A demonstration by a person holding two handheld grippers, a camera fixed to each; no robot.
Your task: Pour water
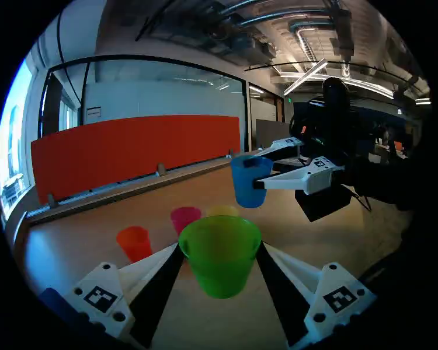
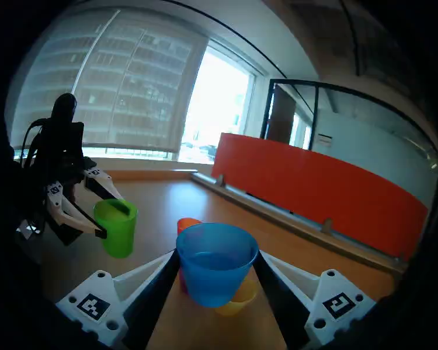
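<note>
A wooden desk (image 1: 336, 233) is seen beneath everything. Above the desk, the left tool (image 1: 219, 248) is clenched on a green cup (image 1: 219, 268), held upright, and the right tool (image 2: 216, 255) is clenched on a blue cup (image 2: 213, 280), also upright. An orange cup (image 1: 134, 242), a pink cup (image 1: 185, 217) and a yellow cup (image 1: 222, 210) are stood on the desk.

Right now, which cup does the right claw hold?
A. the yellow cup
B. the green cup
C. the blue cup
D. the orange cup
C: in the right gripper view the right claw is closed on the blue cup, lifted above the table, while the left claw grips the green cup.
</note>
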